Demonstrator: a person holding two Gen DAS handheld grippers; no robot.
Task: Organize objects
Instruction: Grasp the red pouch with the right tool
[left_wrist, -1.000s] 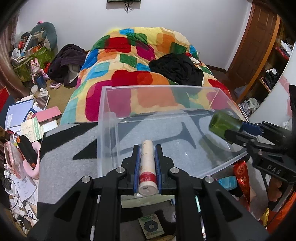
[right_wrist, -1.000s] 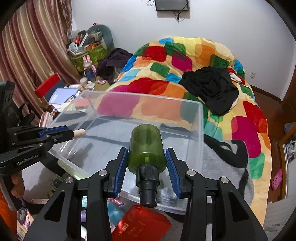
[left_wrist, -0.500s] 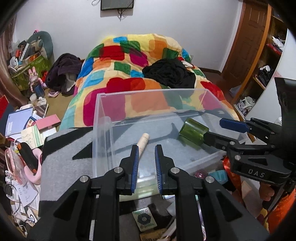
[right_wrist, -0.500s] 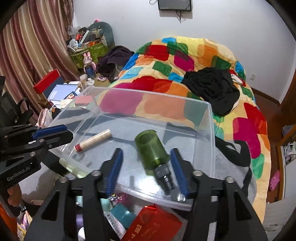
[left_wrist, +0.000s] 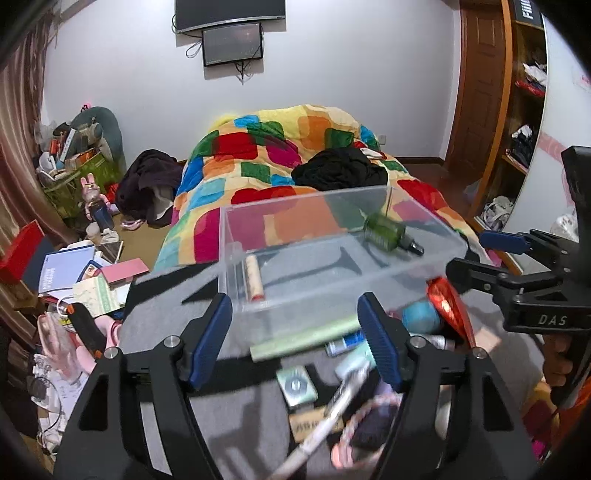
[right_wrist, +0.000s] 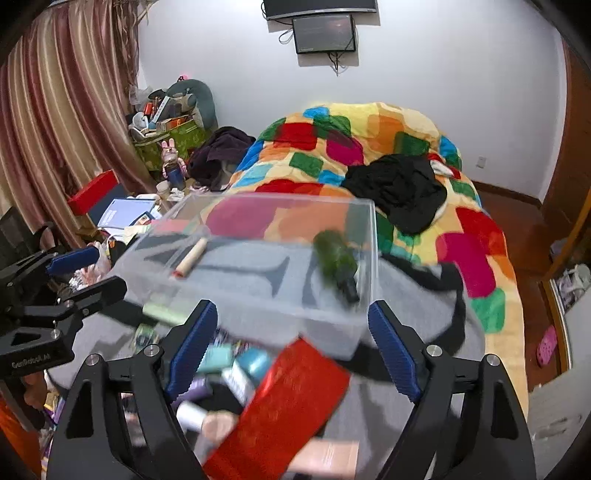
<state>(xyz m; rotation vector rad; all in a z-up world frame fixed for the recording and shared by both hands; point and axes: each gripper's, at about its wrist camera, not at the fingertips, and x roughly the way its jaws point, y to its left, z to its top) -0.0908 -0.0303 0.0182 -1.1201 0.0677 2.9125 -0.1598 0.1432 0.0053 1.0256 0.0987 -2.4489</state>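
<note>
A clear plastic bin (left_wrist: 236, 295) (right_wrist: 371, 258) stands on the grey blanket. In it lie a cream tube with a red band (left_wrist: 254, 277) (right_wrist: 190, 257) at the left and a green bottle with a black cap (left_wrist: 386, 230) (right_wrist: 335, 258) at the right. My left gripper (left_wrist: 295, 343) is open and empty, pulled back in front of the bin. My right gripper (right_wrist: 291, 349) is open and empty, also in front of the bin; it shows in the left wrist view (left_wrist: 491, 254).
Loose items lie in front of the bin: a pale green tube (left_wrist: 306, 338), a red packet (right_wrist: 284, 406), a teal jar (left_wrist: 421, 317), small bottles, a pen (left_wrist: 325, 421). Behind is a bed with a colourful quilt (left_wrist: 280, 162). Books and clutter (left_wrist: 66, 269) lie at left.
Both grippers let go of their objects into the bin, opened wide and drew back and up. The tube and the green bottle now rest on the bin floor.
</note>
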